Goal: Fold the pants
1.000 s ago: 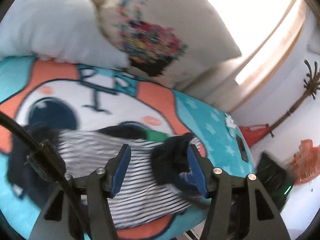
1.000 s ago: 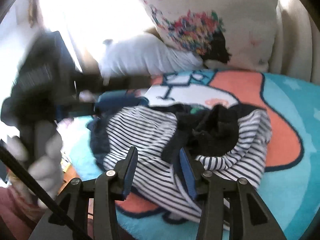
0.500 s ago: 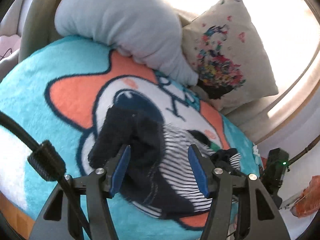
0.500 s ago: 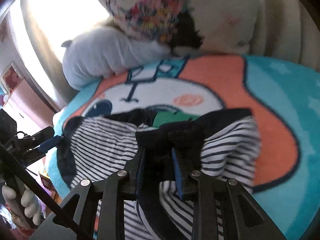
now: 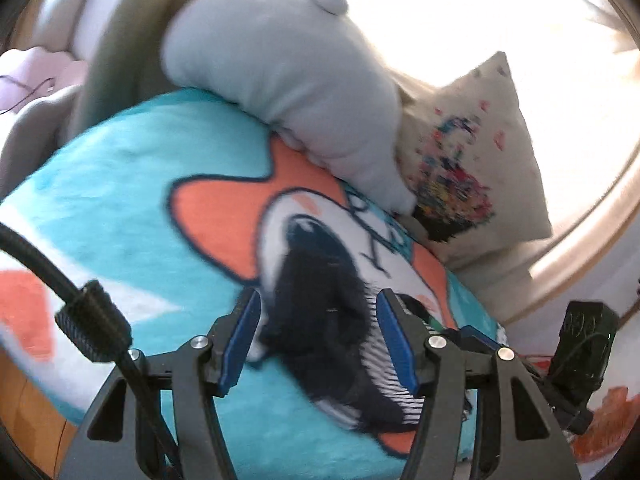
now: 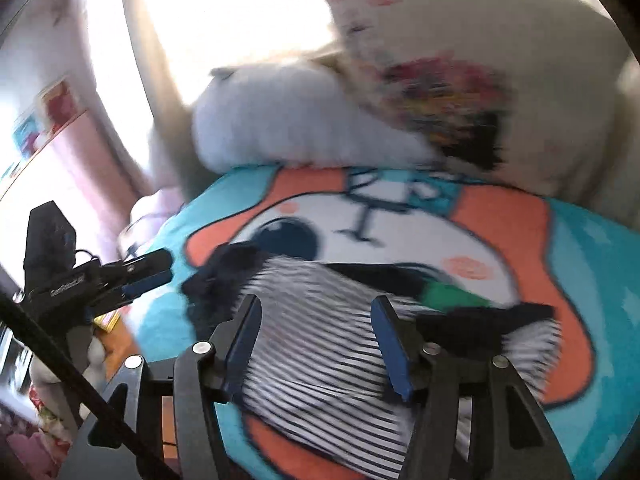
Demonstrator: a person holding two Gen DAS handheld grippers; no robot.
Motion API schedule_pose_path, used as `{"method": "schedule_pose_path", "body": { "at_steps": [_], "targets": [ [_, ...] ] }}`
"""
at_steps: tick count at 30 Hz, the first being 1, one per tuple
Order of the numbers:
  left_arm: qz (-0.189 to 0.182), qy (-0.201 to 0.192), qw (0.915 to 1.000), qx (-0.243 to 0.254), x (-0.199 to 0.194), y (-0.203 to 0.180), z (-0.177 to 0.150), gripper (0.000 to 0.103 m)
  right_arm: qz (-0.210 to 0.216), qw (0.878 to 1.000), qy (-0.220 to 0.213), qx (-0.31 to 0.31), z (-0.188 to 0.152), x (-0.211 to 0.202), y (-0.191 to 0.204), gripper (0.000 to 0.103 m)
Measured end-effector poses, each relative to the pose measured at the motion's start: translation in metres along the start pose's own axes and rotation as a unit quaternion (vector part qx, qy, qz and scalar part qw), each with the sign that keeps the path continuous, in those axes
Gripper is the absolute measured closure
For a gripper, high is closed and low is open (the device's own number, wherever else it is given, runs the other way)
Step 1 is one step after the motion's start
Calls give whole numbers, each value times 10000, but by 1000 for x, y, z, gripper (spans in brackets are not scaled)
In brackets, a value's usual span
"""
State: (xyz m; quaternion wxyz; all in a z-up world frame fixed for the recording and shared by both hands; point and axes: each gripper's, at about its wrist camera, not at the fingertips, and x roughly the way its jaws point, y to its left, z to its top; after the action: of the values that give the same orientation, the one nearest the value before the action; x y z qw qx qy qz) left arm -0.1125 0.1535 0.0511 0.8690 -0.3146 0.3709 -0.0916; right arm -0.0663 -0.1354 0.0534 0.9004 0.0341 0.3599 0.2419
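Note:
Striped black-and-white pants (image 6: 316,356) with a dark inner side lie crumpled on a turquoise and orange cartoon blanket (image 6: 592,264). My right gripper (image 6: 316,307) hovers over the striped middle. Its jaws are opening and press on nothing; a dark folded flap (image 6: 480,320) lies just to the right of them. My left gripper (image 5: 317,306) is open around the dark left end of the pants (image 5: 320,276), its pads apart from the cloth. The right wrist view shows the left gripper (image 6: 136,276) at the pants' left end. A green label (image 6: 448,294) shows near the waist.
A grey plush cushion (image 5: 288,80) and a cream pillow with a colourful print (image 5: 472,160) lean at the far edge of the blanket. Bright window light lies behind them. The blanket's edge drops away at the near left, where a wooden floor (image 5: 24,408) shows.
My left gripper swung from the pants' right end to their dark left end. My right gripper closed on the dark flap, then let it go and pulled back with wider jaws.

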Motion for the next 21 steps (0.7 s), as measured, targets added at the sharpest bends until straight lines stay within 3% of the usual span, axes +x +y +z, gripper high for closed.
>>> {"method": "schedule_pose_path", "body": {
  "at_steps": [4,9,14,17,18,21],
  "targets": [
    [89,18,9999,-74,-10,14,-10,44,561,9965,607,-141,20,40,34,42],
    [326,-65,9994,52,-19,25,-15,44,877,9829,1620,-56,51,102,72,37],
    [565,-166,9983,36,-26,41,-14,44,-94,9684,2450,-459,52,166,108,31],
    [524,-180,9984,-76,-30,50,-14,44,-672,9599,2590,-837,49,183,124,26],
    [465,-186,9987,-73,-31,50,-14,44,-796,9567,2624,-974,48,186,128,28],
    [266,-185,9995,61,-31,42,-16,44,-1111,9509,2548,-1360,45,183,136,56]
  ]
}}
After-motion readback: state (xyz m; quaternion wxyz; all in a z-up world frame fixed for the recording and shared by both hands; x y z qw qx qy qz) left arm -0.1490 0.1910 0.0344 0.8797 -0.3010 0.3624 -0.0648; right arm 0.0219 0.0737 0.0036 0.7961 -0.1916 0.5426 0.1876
